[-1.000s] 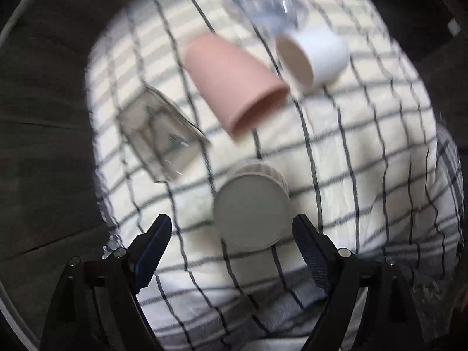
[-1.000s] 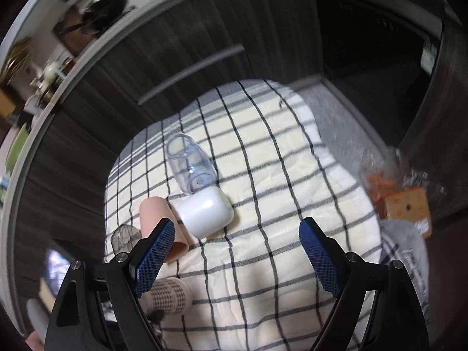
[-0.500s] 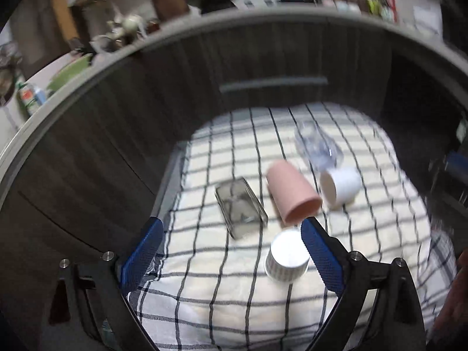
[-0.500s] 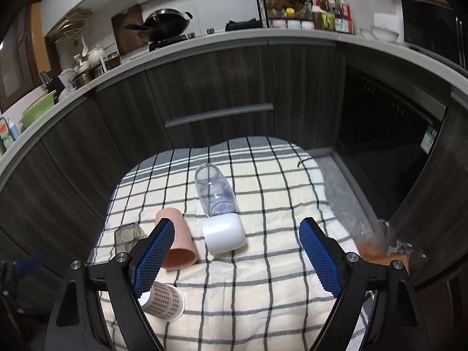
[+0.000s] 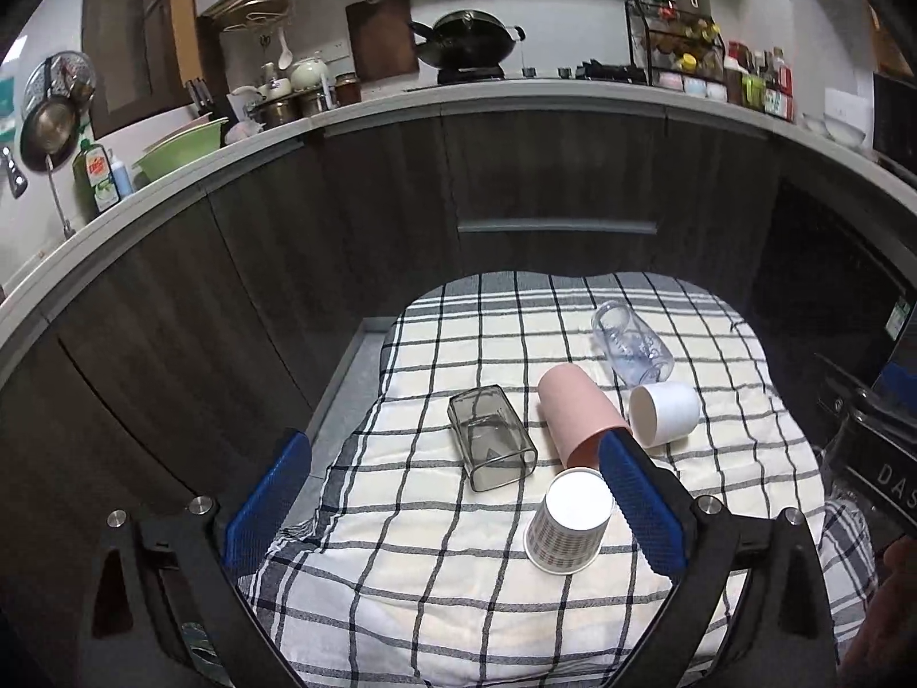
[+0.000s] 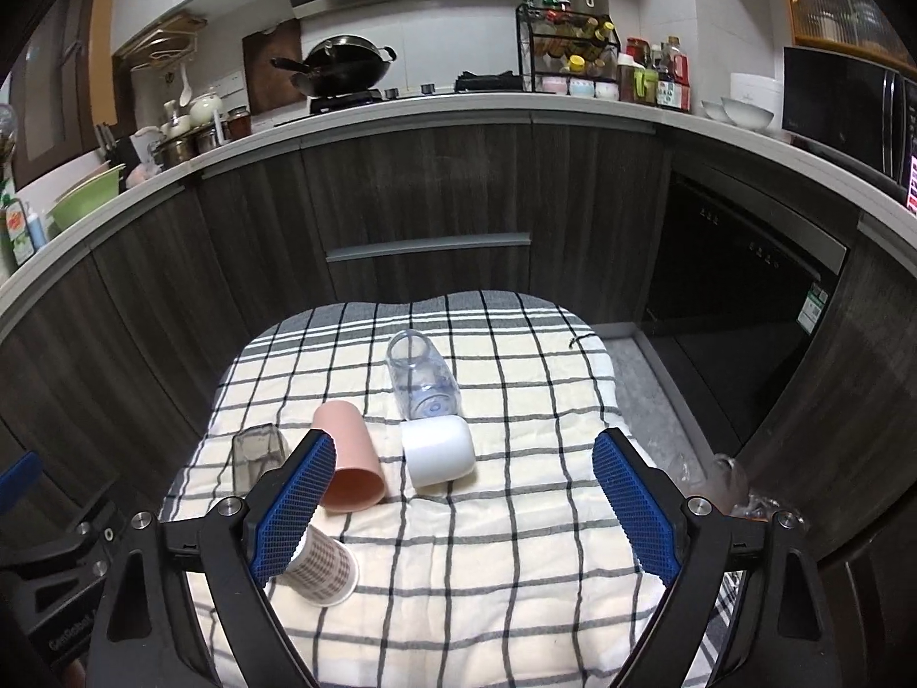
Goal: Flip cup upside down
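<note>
A patterned paper cup (image 5: 568, 522) (image 6: 322, 566) stands upside down on the checked cloth (image 5: 435, 544) (image 6: 516, 516). A pink cup (image 5: 579, 415) (image 6: 347, 461), a white cup (image 5: 665, 413) (image 6: 437, 453), a clear bottle (image 5: 630, 341) (image 6: 423, 375) and a smoky square glass (image 5: 492, 444) (image 6: 258, 453) lie on their sides behind it. My left gripper (image 5: 453, 510) is open and empty, pulled back above the cloth's near side. My right gripper (image 6: 464, 507) is open and empty, held back above the cloth.
Dark wood cabinets (image 6: 424, 200) curve behind the cloth. A counter (image 5: 516, 97) above carries a wok, bottles and dishes. A dark appliance door (image 6: 739, 286) is at right. Bare grey floor (image 5: 344, 390) shows left of the cloth.
My left gripper has risen and pulled back from just over the upside-down paper cup. My right gripper has also lifted and tilted up. The cups have not moved.
</note>
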